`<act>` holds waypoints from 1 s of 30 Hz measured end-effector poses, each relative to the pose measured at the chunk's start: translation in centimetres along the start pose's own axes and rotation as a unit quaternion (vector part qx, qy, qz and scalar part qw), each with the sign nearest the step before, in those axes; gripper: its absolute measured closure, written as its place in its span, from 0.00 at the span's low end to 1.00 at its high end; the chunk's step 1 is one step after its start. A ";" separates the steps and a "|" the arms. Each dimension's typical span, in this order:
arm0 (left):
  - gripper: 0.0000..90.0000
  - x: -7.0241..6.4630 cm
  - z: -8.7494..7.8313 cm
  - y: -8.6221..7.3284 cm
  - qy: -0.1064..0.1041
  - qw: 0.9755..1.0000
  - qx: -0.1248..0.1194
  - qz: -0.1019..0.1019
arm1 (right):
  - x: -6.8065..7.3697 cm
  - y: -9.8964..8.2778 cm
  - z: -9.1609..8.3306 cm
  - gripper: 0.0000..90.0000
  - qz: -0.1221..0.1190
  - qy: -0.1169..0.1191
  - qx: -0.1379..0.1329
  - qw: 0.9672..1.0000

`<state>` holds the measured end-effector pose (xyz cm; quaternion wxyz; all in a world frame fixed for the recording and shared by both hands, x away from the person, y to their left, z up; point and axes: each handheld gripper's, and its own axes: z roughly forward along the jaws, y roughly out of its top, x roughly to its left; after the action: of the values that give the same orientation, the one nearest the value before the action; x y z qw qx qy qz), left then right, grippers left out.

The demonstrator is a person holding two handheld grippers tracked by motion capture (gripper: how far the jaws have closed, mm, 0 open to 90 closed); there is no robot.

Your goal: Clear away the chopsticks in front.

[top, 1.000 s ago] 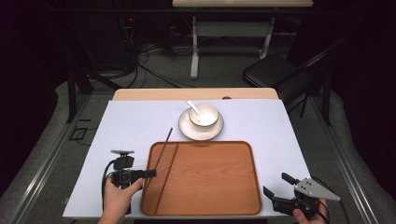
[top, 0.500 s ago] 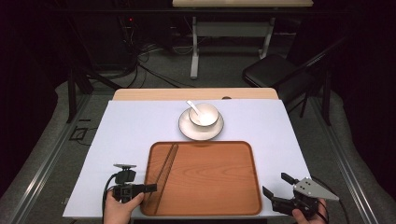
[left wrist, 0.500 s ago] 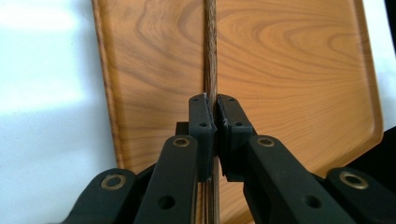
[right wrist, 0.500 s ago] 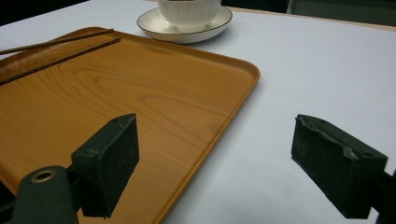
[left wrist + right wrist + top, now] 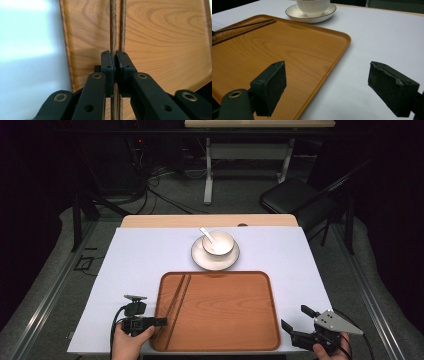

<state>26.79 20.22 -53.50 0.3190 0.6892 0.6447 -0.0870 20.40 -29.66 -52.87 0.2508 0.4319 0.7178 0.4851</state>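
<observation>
Chopsticks, dark wood, thin, parallel pair

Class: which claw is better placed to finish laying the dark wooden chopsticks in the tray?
Left. The left claw is shut on the dark wooden chopsticks over the wooden tray; the right claw waits open, apart.

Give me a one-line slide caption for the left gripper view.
Left gripper shut on chopsticks lying along the wooden tray.
</observation>
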 end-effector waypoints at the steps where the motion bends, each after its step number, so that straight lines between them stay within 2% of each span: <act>1: 0.94 0.0 0.0 0.0 0.002 1.000 0.000 0.000 | 0.0 0.0 0.0 0.16 0.000 0.000 0.000 1.000; 11: 0.91 0.1 0.0 -0.1 0.010 1.000 0.003 0.000 | 0.0 0.0 0.0 0.16 0.001 0.000 0.000 1.000; 18: 0.86 0.1 -0.5 0.0 0.012 1.000 -0.010 0.004 | 0.0 0.0 0.0 0.16 0.001 0.000 0.000 1.000; 21: 0.83 0.1 -1.0 0.2 0.014 0.999 -0.029 0.005 | 0.0 0.0 0.0 0.16 0.001 0.000 0.001 1.000; 27: 0.73 0.1 -1.7 0.8 0.022 0.998 -0.050 0.009 | 0.0 0.0 0.0 0.16 0.000 0.000 0.001 1.000; 29: 0.69 0.2 -2.2 1.2 0.026 0.997 -0.068 0.014 | -0.1 0.0 0.0 0.16 0.002 0.000 0.001 1.000; 30: 0.67 0.2 -2.2 1.2 0.026 0.997 -0.068 0.014 | -0.1 0.0 0.0 0.16 0.002 -0.001 0.001 1.000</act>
<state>27.27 21.67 -51.47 0.3495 0.6770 0.6474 -0.0201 20.46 -29.70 -52.90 0.2498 0.4338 0.7175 0.4843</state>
